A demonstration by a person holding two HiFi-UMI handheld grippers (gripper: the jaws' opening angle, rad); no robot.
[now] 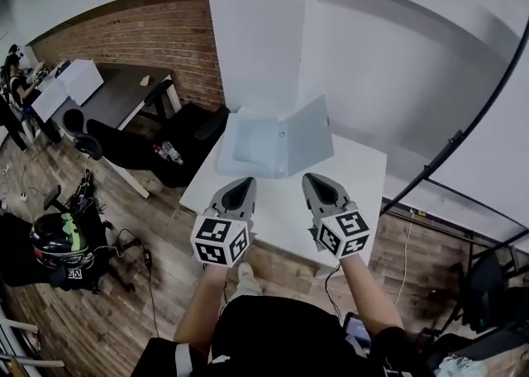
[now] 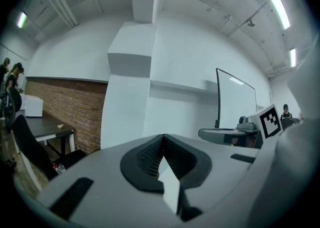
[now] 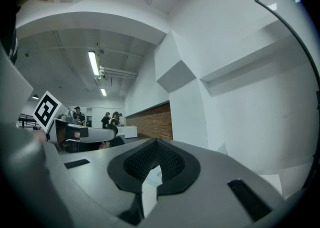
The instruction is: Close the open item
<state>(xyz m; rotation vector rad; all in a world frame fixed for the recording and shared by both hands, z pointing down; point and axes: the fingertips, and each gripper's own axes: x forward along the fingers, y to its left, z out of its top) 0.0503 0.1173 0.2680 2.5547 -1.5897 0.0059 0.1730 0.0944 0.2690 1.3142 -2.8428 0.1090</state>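
Observation:
A pale blue translucent file case [image 1: 248, 148] lies open at the far side of the white table [image 1: 364, 177], its lid [image 1: 309, 136] standing up at the right of the base. My left gripper [image 1: 240, 183] and right gripper [image 1: 316, 178] hover side by side above the table's near half, short of the case, both shut with nothing in them. The left gripper view shows its jaws [image 2: 162, 137] pressed together and pointing up at the wall, with the right gripper [image 2: 227, 134] beside them. In the right gripper view the jaws [image 3: 156, 142] also meet at the tip, and a corner of the case [image 3: 150, 177] shows through the gap below.
Black office chairs [image 1: 124, 144] and a dark desk [image 1: 116, 94] stand left of the table, before a brick wall [image 1: 157, 36]. A helmet [image 1: 58, 239] and cables lie on the wood floor. A black-framed whiteboard [image 1: 479, 119] stands at the right. People sit at the far left.

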